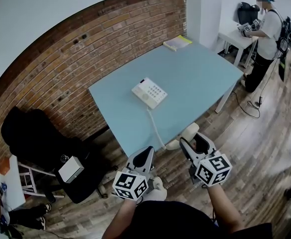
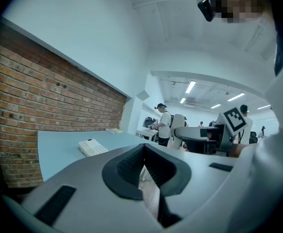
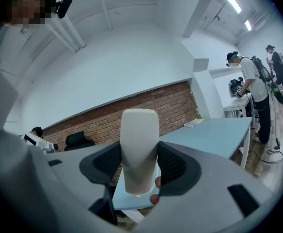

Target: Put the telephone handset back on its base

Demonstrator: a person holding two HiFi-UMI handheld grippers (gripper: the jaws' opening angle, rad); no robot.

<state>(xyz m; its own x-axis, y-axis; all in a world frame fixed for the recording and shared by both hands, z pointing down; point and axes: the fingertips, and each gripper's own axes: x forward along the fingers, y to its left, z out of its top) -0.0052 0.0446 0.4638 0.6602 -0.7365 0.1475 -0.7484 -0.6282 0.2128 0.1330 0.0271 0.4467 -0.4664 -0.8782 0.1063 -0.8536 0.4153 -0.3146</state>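
Note:
The white telephone base [image 1: 149,92] [image 2: 93,147] with its keypad lies in the middle of the light blue table [image 1: 195,73]. Its cord [image 1: 156,128] runs over the near table edge to the cream handset [image 1: 187,132] [image 3: 139,149]. My right gripper [image 1: 191,140] [image 3: 140,171] is shut on the handset, which stands upright between the pads, off the table's near edge. To its left my left gripper [image 1: 147,152] [image 2: 144,171] is shut with nothing in it, also short of the table.
A yellow-green book [image 1: 177,42] lies at the table's far corner. A black office chair [image 1: 41,138] and a white box [image 1: 71,169] stand at the left by the brick wall. A person [image 1: 265,34] stands at a white table [image 1: 237,39] at the back right.

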